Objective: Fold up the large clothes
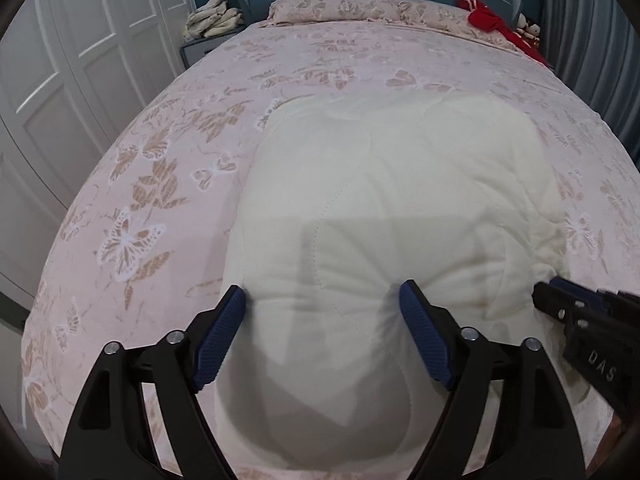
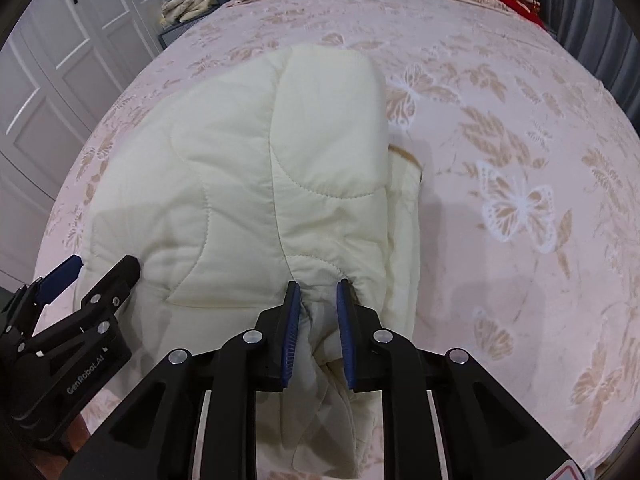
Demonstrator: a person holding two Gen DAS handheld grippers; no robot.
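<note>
The cream quilted garment (image 2: 256, 168) stretches away toward the pillows (image 1: 332, 6); right gripper (image 2: 318, 288) pinches its near edge, left gripper (image 1: 324, 300) gapes wide beside.

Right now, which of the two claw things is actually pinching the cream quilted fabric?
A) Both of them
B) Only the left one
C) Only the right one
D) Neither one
C: the right gripper has its blue pads closed tight on a bunched fold of the cream quilted garment, while the left gripper is spread wide open over the fabric, clamping nothing.
</note>
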